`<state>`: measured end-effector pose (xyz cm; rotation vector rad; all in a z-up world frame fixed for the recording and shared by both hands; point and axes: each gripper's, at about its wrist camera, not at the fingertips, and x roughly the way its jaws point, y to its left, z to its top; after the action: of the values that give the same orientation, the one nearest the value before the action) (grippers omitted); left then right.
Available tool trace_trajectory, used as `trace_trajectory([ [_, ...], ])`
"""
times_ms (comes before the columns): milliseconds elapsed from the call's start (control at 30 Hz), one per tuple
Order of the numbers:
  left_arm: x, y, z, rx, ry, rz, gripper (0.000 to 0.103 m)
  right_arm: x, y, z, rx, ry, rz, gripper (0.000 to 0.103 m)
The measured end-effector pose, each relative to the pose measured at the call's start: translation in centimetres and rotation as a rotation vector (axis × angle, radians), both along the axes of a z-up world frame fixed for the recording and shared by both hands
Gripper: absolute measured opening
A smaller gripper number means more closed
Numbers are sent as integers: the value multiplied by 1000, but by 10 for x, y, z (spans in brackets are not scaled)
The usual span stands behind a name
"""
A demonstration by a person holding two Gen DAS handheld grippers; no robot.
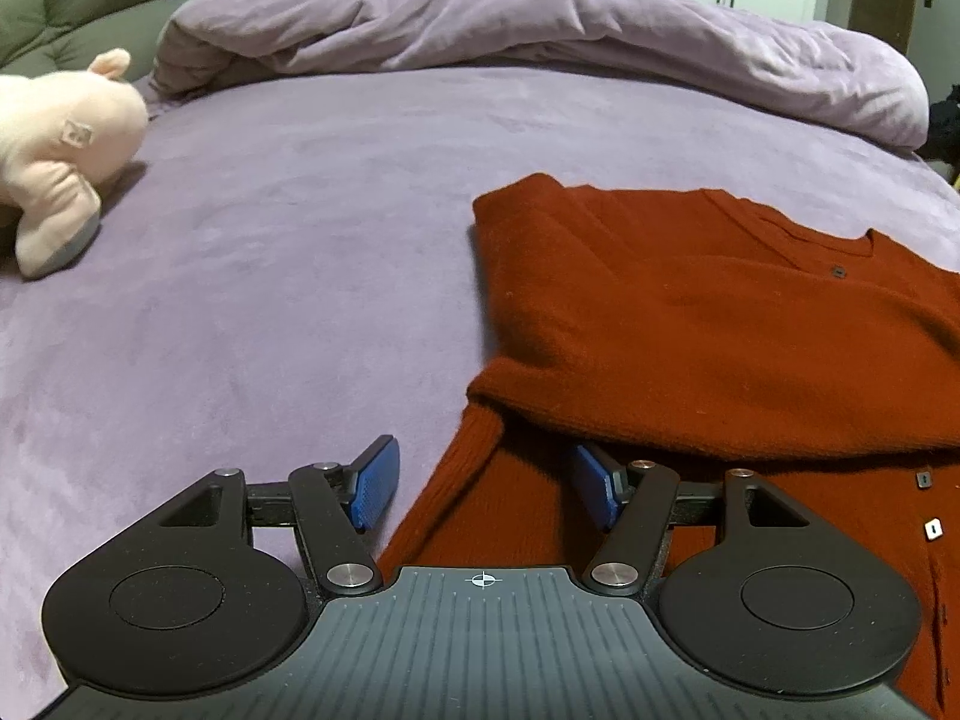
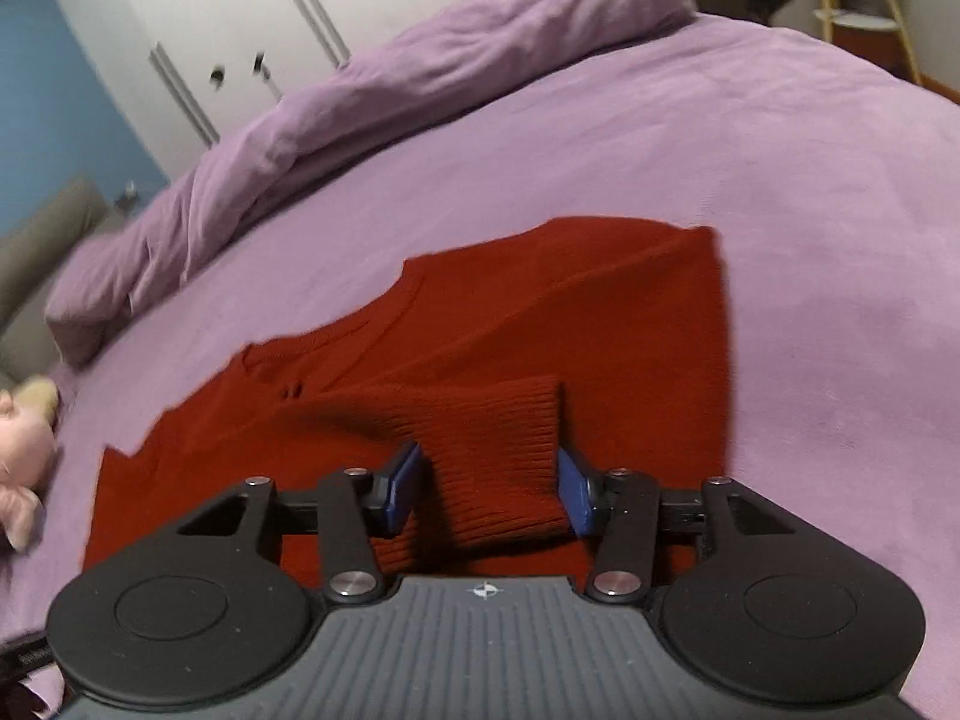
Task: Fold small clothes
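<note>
A rust-red knit cardigan (image 1: 690, 324) with small dark buttons lies on the purple bed sheet (image 1: 288, 276), one sleeve folded across its body. My left gripper (image 1: 486, 483) is open, its blue pads (image 1: 378, 483) straddling the ribbed hem edge just above the cloth. In the right wrist view the cardigan (image 2: 540, 312) lies spread ahead. My right gripper (image 2: 489, 489) stands open around the ribbed sleeve cuff (image 2: 504, 456), which lies between the blue pads (image 2: 573, 492); whether the pads touch it is unclear.
A rolled purple duvet (image 1: 540, 24) runs along the far side of the bed. A pink plush toy (image 1: 60, 144) lies at the left; it also shows in the right wrist view (image 2: 21, 456). White wardrobes (image 2: 240, 30) stand behind. A wooden stand (image 2: 864, 18) is at far right.
</note>
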<state>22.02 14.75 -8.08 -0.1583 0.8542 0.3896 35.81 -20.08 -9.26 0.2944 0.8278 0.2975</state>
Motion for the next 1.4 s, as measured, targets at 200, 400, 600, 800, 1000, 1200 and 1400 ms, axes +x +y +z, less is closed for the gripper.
trace_trajectory([
  [200, 1, 2, 3, 55, -6, 16, 68, -14, 23, 37, -246, -284, -2, 3],
  [400, 4, 8, 1, 30, 8, 41, 70, -1, 10, 23, -369, -260, -70, 3],
  [600, 0, 3, 18, 79, -11, 61, 69, 3, 6, 8, -476, -224, -157, 4],
  [800, 26, -18, 33, 9, -114, -28, 75, -10, 5, 20, -209, -215, -98, 13],
  [1000, 78, -55, 4, 51, -75, -176, 73, 1, 58, 1, -310, -177, 95, 13],
  [1200, 111, -66, -21, 105, -69, -198, 76, 21, 62, -13, -446, -239, 94, 10],
  [1400, 102, -56, -12, 78, -49, -182, 80, 33, 57, -9, -433, -252, 79, 11],
])
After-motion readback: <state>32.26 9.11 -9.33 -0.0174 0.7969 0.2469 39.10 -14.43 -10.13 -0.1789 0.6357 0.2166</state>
